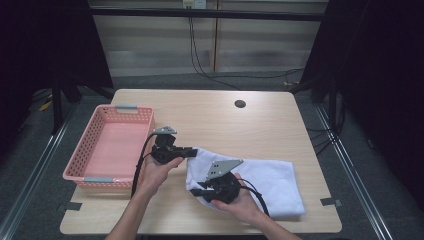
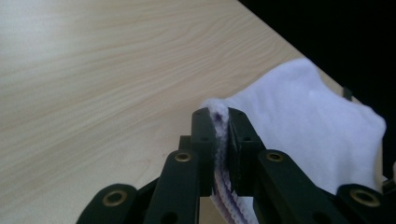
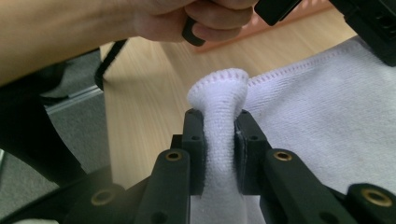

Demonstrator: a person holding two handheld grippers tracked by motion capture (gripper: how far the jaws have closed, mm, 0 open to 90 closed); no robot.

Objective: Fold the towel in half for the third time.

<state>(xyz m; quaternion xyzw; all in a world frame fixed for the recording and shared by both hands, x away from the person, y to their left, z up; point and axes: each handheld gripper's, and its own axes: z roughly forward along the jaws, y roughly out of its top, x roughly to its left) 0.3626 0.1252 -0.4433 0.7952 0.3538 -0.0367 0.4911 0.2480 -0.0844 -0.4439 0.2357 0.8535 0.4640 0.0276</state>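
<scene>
A white towel (image 1: 265, 185) lies folded on the front right of the wooden table (image 1: 215, 115). My left gripper (image 1: 194, 150) is shut on the towel's far left corner, with the towel (image 2: 308, 116) edge pinched between its black jaws. My right gripper (image 1: 196, 192) is shut on the near left corner; a bunched fold of the towel (image 3: 219, 107) stands up between its jaws. The left edge of the towel is lifted a little off the table between the two grippers. The left hand (image 3: 205, 18) shows above the right gripper's jaws.
A pink plastic basket (image 1: 85, 170) with nothing in it stands at the left of the table, close to my left hand. A round cable hole (image 1: 240, 104) sits near the far edge. Bare tabletop stretches behind the towel.
</scene>
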